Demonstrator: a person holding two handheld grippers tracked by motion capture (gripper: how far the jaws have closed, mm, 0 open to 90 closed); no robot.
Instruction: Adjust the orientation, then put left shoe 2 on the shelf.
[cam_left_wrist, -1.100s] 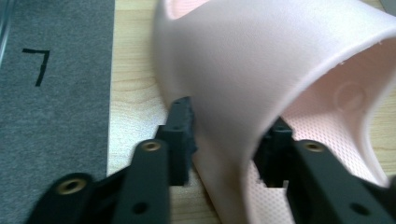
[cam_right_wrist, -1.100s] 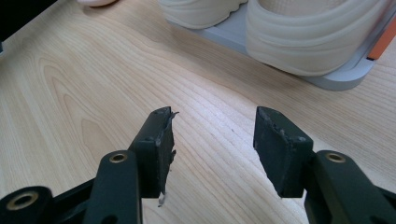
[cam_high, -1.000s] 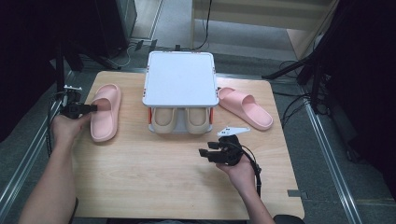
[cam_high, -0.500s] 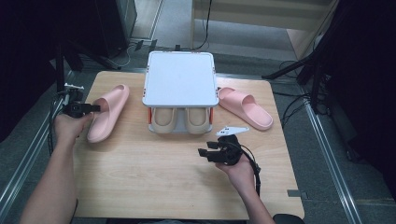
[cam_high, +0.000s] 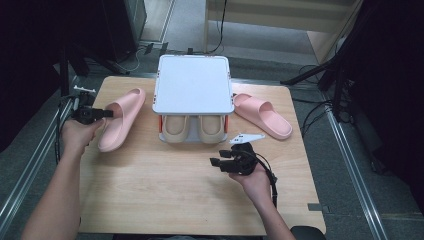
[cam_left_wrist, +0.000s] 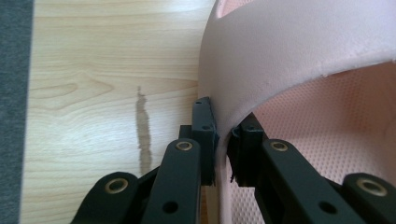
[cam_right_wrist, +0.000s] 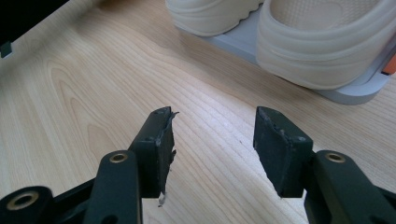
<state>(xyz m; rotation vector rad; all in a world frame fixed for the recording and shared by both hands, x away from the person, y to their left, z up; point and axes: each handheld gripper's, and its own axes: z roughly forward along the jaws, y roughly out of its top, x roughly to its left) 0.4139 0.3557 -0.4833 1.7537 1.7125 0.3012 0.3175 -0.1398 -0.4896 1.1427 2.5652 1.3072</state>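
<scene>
At the table's left edge: my left gripper (cam_high: 102, 114) clamps the left pink slipper's (cam_high: 121, 118) strap; my right gripper (cam_high: 216, 163) idles, jaws apart. Beige pair (cam_high: 194, 128) racked; right pink slipper (cam_high: 263, 115) pending.

Even overhead light keeps the pale wooden tabletop (cam_high: 165, 195) bright, while the surroundings fall into near-black. Close behind the left black two-jaw gripper (cam_left_wrist: 223, 140), the pink foam slipper (cam_left_wrist: 299, 51) looks soft and unfocused; beside those jaws lies 1 thin, faint shadow.

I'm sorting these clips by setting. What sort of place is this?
Probably a lab or workshop recording station, not a home: a bare wooden table fenced by metal rails, dark stands with cables around it, slippers on a small rack.
</scene>
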